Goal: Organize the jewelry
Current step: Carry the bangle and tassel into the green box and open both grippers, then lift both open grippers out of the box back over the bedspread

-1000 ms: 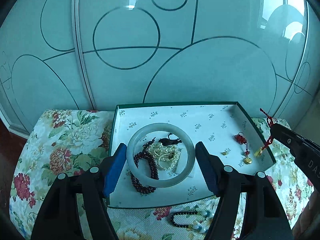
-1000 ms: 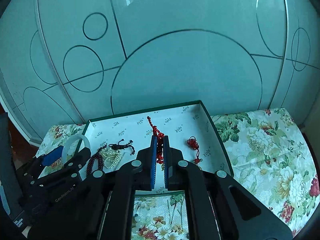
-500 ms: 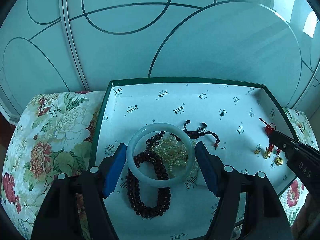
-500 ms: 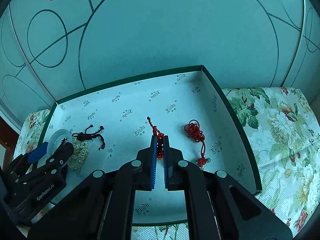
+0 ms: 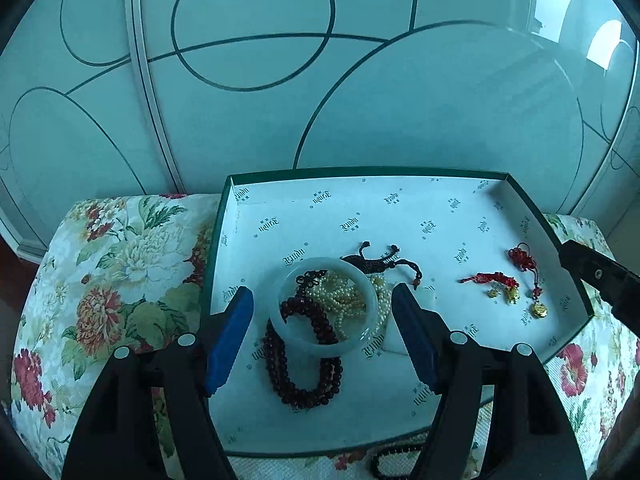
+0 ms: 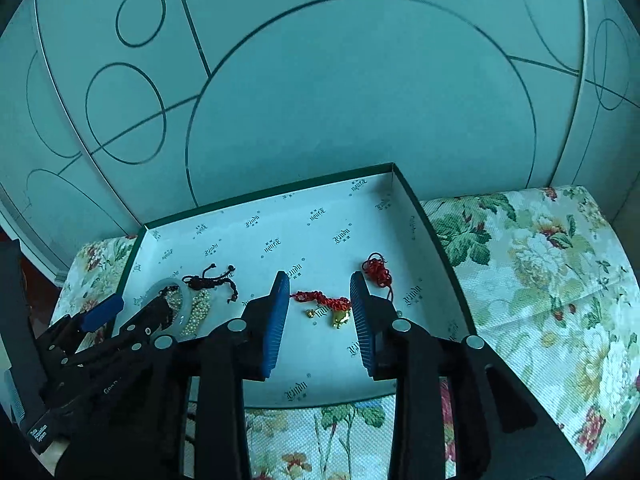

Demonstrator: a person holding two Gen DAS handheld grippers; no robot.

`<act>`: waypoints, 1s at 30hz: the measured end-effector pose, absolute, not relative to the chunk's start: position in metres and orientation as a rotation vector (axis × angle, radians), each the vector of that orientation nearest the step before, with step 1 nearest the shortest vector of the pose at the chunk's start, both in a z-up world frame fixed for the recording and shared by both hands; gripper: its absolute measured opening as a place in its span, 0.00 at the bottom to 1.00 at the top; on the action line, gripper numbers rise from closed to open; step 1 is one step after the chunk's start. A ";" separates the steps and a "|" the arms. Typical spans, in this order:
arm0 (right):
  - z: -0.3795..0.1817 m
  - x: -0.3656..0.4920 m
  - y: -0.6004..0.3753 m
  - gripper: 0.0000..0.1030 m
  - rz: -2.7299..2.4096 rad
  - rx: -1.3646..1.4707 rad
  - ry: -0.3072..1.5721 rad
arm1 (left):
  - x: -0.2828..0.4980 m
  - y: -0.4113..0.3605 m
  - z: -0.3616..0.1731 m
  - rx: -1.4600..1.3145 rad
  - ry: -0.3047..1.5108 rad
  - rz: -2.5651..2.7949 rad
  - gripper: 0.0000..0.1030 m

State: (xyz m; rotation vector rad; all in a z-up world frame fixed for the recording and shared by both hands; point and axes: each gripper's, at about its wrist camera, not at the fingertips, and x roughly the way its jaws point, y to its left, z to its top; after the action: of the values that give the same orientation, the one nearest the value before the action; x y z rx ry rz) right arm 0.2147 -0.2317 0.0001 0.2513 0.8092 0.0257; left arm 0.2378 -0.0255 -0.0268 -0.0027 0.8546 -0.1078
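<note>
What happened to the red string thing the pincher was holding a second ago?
The right gripper has just opened its jaws and let go of the red cord charm, which now lies in the box. The left gripper stayed open around the jade bangle.

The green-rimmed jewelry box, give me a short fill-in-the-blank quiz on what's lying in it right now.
1. The dark red bead bracelet passes through the pale jade ____.
2. The red knotted cord lying between the right gripper jaws carries small ____-coloured charms.
3. The cream pearl strand lies in the green-rimmed white-lined box, in its ____ half as the left wrist view shows it.

Missing words: bangle; gold; left
</note>
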 end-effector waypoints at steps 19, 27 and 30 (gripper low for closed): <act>-0.034 0.069 -0.254 0.30 -0.097 0.299 0.916 | 0.121 -0.003 -0.036 -0.071 0.914 -0.098 0.69; -0.048 0.053 -0.234 0.30 -0.069 0.267 0.947 | 0.096 0.001 -0.053 -0.091 0.945 -0.078 0.69; -0.051 0.053 -0.229 0.30 -0.064 0.253 0.950 | 0.092 0.000 -0.051 -0.084 0.941 -0.079 0.69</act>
State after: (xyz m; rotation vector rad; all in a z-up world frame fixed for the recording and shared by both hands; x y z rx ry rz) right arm 0.0532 -0.2286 -0.0508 0.2535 0.9499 -0.0641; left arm 0.0919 -0.0004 -0.0513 -0.0840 0.9406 -0.0786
